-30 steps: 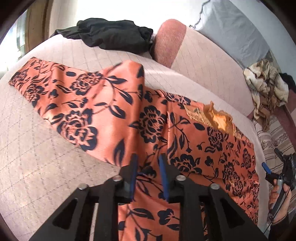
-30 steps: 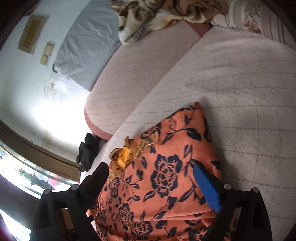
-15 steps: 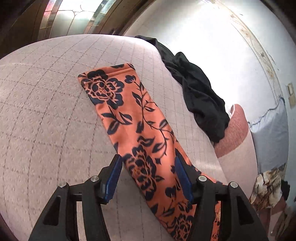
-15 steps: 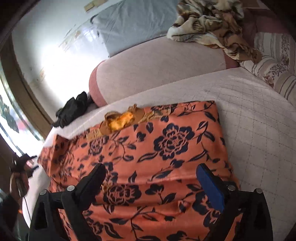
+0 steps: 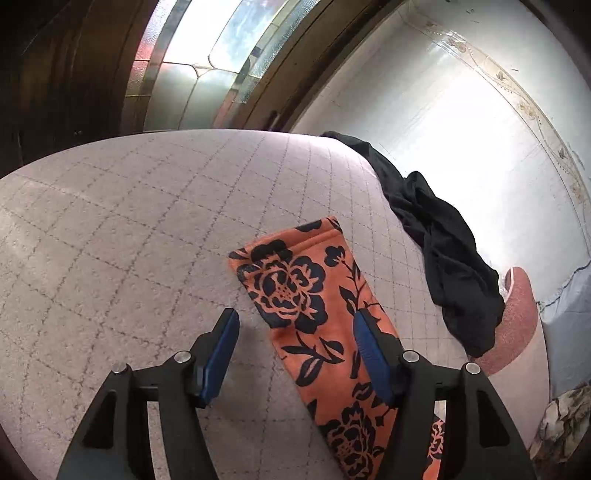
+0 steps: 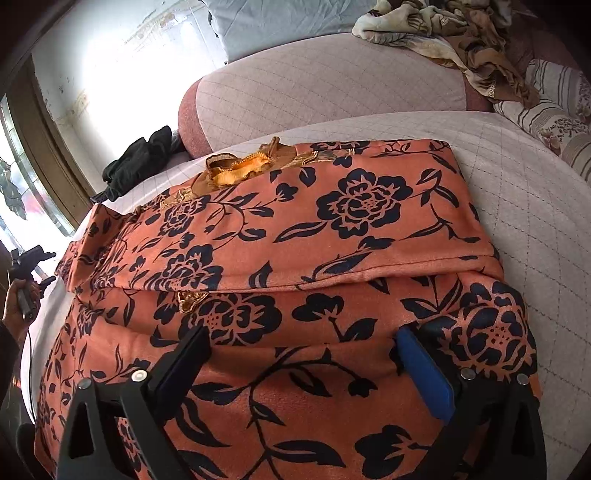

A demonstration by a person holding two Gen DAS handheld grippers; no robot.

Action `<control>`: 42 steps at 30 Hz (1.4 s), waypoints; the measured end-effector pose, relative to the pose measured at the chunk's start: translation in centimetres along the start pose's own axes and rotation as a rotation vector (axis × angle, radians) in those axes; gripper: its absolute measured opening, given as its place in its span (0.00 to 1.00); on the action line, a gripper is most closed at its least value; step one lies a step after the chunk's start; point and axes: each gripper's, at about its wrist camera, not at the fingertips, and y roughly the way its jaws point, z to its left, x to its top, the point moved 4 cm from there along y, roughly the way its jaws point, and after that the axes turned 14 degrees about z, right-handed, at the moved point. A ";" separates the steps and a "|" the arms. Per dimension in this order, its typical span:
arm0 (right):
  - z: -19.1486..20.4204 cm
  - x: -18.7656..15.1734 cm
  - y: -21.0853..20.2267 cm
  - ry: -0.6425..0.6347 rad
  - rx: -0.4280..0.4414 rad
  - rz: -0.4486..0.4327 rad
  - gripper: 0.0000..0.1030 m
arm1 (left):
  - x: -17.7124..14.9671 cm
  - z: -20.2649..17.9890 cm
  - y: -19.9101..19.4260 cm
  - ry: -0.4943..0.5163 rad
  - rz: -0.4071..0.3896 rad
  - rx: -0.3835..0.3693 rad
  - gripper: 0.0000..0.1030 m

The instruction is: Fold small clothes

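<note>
Orange floral garment, beneath both opening tongs

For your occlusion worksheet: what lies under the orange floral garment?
The quilted bed cover shows around the orange floral garment. A folded flap overlaps its lower layer; anything beneath stays hidden.

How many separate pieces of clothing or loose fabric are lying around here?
3 visible: the orange floral garment spread on the quilted bed, a black garment bunched at the bed's edge by the wall, and a tan patterned cloth heaped beyond the bolster. Others may be hidden.
</note>
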 end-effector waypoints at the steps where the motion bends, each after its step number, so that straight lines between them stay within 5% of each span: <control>1: 0.1 0.1 0.1 0.003 0.005 0.000 1.00 | 0.3 0.3 0.5 -0.019 0.014 0.012 0.73; 6: -0.1 0.0 0.0 0.009 0.019 -0.007 1.00 | 1.5 -0.4 2.3 0.026 0.038 0.062 0.70; 8: -0.2 -0.1 -0.1 0.011 0.023 -0.007 1.00 | 1.9 -0.6 3.1 0.029 0.090 0.054 0.06; 9: -0.2 -0.1 -0.1 0.012 0.024 -0.008 1.00 | 2.1 -0.4 3.5 0.017 0.095 0.073 0.02; 14: -0.3 -0.1 -0.2 0.016 0.032 -0.010 1.00 | 2.7 -0.2 3.9 0.016 0.114 0.086 0.04; 17: -0.4 -0.1 -0.2 0.021 0.040 -0.013 1.00 | 2.6 -2.1 2.4 0.100 0.075 0.131 0.03; 21: -0.5 -0.1 -0.2 0.028 0.054 -0.019 1.00 | -0.6 -10.1 -4.1 0.381 -0.066 0.085 0.03; 26: -0.6 -0.2 -0.4 0.036 0.070 -0.029 1.00 | -11.5 -23.6 -12.1 0.751 -0.138 -0.131 0.03; 30: -0.8 -0.2 -0.6 0.044 0.090 -0.037 1.00 | -23.5 -32.9 -14.4 0.941 -0.042 -0.339 0.03; 33: -1.0 -0.3 -0.9 0.060 0.122 -0.047 1.00 | -33.1 -37.7 -13.1 1.040 0.108 -0.440 0.04; 34: -1.2 -0.3 -0.9 0.064 0.134 -0.050 1.00 | -36.1 -38.7 -12.0 1.077 0.149 -0.435 0.06; 35: -1.2 -0.3 -1.0 0.070 0.147 -0.051 1.00 | -39.3 -39.3 -10.5 1.145 0.217 -0.414 0.21; 37: -1.5 -0.2 -1.2 0.082 0.178 -0.056 1.00 | -43.2 -38.3 -7.1 1.204 0.335 -0.301 0.40; 38: -1.6 -0.2 -1.3 0.089 0.194 -0.057 1.00 | -44.3 -36.7 -6.3 1.203 0.377 -0.244 0.42; 42: -1.9 0.0 -2.0 0.125 0.238 -0.051 0.99 | -40.6 -31.5 -8.1 1.102 0.335 -0.182 0.49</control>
